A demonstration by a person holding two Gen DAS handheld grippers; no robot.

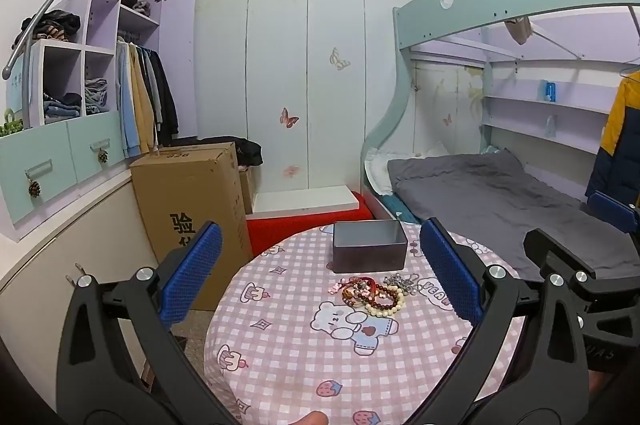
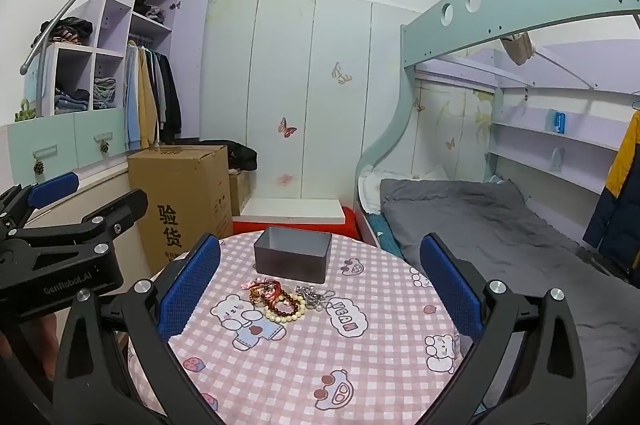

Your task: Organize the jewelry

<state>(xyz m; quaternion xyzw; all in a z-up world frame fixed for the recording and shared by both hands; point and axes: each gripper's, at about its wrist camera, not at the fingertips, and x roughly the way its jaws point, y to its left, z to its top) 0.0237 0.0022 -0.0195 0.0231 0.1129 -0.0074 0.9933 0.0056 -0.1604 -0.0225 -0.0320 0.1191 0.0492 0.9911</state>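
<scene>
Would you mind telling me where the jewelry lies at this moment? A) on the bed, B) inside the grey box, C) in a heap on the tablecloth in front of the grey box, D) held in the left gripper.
C: the jewelry sits heaped on the checked tablecloth just in front of the grey box, and both open grippers hold nothing.
</scene>
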